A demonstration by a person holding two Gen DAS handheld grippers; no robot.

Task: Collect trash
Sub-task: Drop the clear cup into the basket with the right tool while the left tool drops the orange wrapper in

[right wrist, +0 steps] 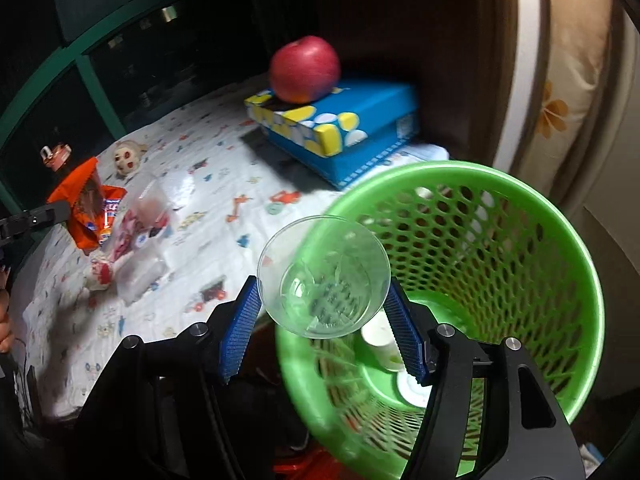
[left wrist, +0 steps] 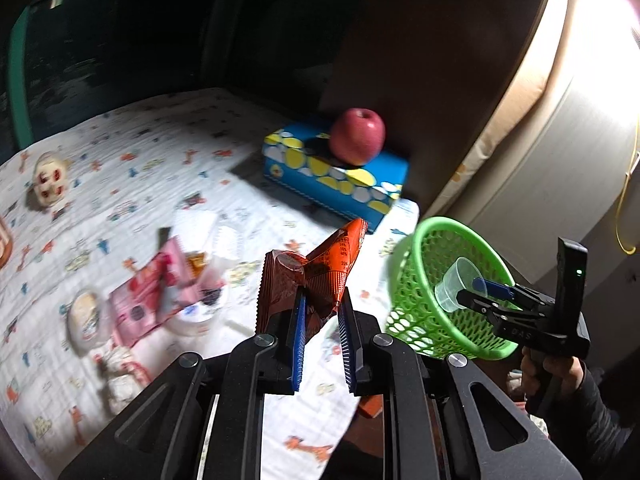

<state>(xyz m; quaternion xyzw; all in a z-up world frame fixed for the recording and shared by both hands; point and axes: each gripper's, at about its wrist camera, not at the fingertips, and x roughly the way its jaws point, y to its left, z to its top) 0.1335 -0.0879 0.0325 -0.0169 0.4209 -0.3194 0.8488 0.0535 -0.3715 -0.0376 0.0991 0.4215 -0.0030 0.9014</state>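
Observation:
My left gripper [left wrist: 322, 300] is shut on an orange snack wrapper [left wrist: 316, 276] and holds it above the table's near edge; the wrapper also shows at the far left of the right wrist view [right wrist: 86, 204]. My right gripper [right wrist: 324, 294] is shut on a clear plastic cup [right wrist: 324, 276] and holds it over the rim of a green mesh basket [right wrist: 520, 240]. The basket holds a white paper cup [right wrist: 380, 340] and a white lid. In the left wrist view the basket [left wrist: 432, 300] is to the right, with the right gripper [left wrist: 476, 294] and cup [left wrist: 458, 284] at its mouth.
A patterned white cloth [left wrist: 160, 152] covers the table. On it lie pink wrappers [left wrist: 148, 296], clear plastic packs [right wrist: 140, 272], a round sealed pack [left wrist: 86, 320] and a small doll face [left wrist: 48, 180]. A red apple [left wrist: 358, 136] sits on a blue tissue box [left wrist: 336, 176].

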